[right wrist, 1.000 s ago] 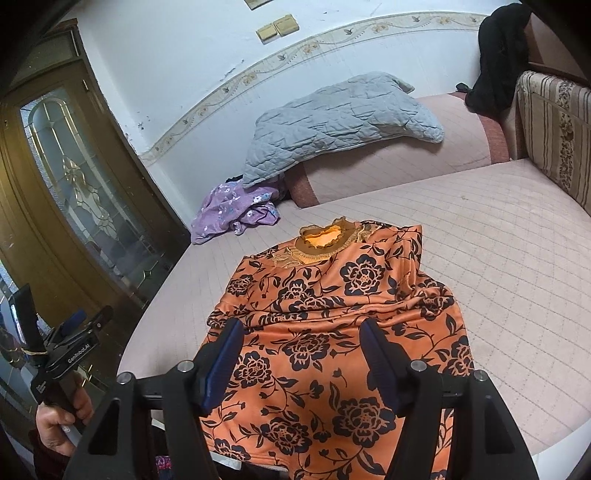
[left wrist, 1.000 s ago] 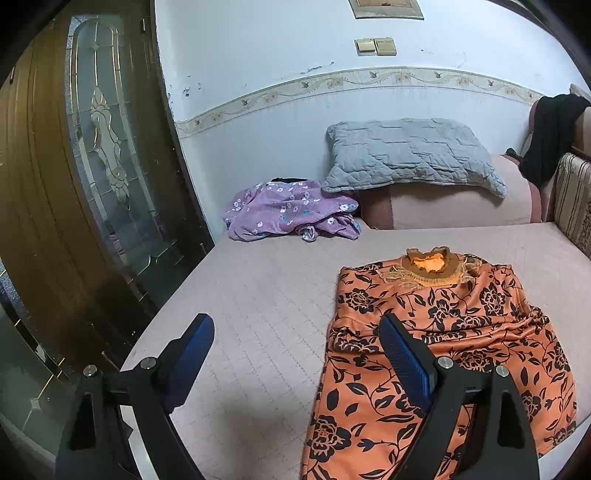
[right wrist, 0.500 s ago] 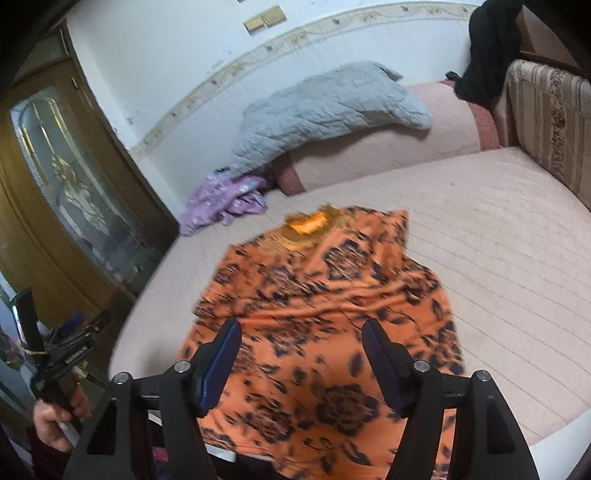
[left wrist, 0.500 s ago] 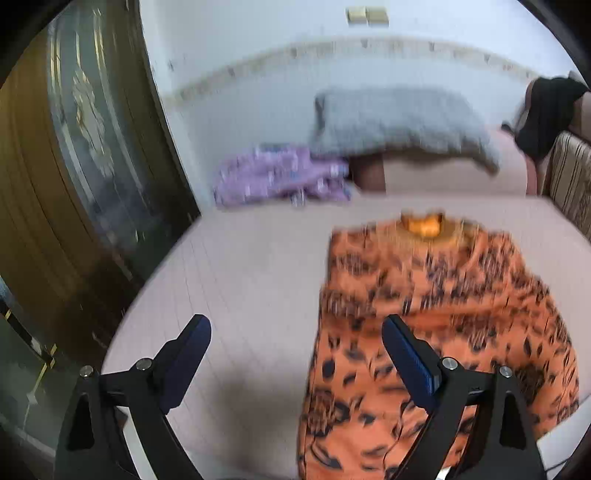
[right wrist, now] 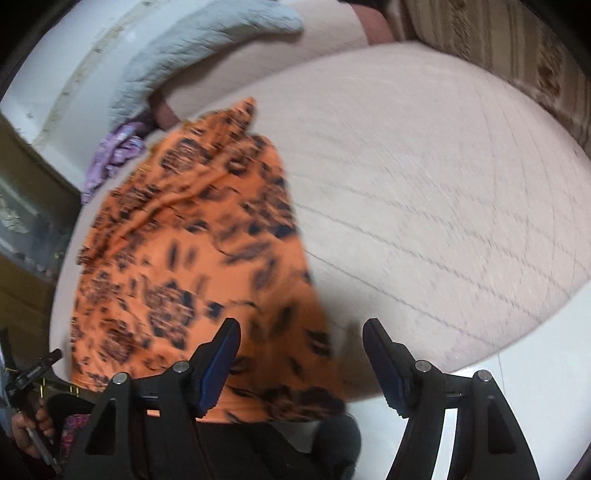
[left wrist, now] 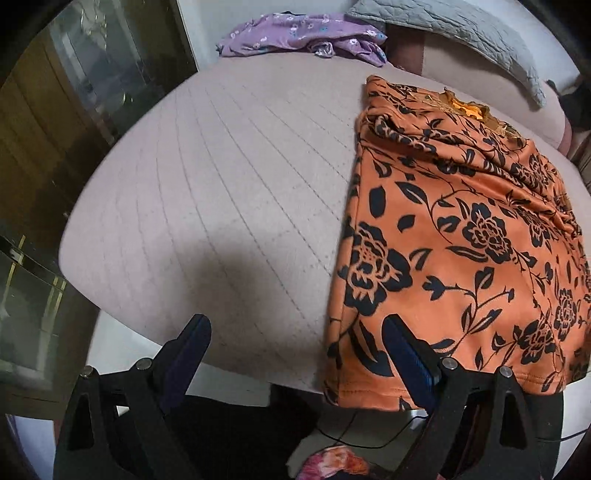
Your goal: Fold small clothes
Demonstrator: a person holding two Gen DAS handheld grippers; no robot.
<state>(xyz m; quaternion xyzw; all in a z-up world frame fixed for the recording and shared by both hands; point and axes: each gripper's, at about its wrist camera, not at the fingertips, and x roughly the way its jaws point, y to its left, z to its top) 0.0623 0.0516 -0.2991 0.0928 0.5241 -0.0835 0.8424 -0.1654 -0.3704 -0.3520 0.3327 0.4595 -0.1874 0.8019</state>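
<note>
We see both sets of jaws standing open and empty, the left gripper (left wrist: 295, 354) and right gripper (right wrist: 301, 362) at the near corners of the orange dress (left wrist: 461, 240) spread on the bed (left wrist: 221, 166)

The orange top (left wrist: 461, 236) with black flowers lies flat on the bed, right half of my left view, neckline toward the upper right, hem draped over the near edge, cloth rumpled near the top.

Orange garment (left wrist: 461, 236) (black floral print), lilac flowered cloth (left wrist: 295, 35)
</note>
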